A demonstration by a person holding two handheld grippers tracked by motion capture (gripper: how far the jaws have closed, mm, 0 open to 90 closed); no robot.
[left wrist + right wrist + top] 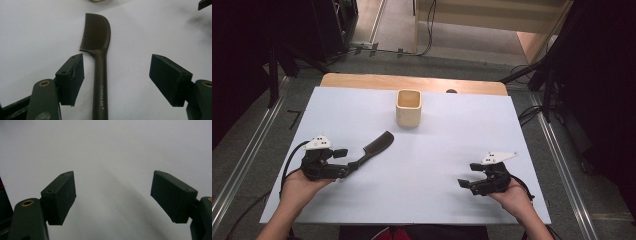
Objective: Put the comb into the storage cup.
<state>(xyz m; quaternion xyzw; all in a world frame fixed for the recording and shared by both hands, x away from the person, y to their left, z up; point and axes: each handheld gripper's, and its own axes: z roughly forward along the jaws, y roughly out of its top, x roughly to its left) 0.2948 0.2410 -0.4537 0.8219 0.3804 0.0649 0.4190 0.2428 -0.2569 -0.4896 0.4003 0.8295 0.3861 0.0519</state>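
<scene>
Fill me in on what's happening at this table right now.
A person sits at a white table with a two-jaw gripper in each hand. The left gripper is open, its fingers on either side of the handle of a dark comb lying flat on the table; they are not closed on it. The right gripper is also open, over bare table with nothing between its fingers. A cream square cup stands upright toward the far edge, apart from the comb.

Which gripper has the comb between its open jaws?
The left gripper: the comb handle lies between its jaws, untouched. The right gripper has bare white table.
</scene>
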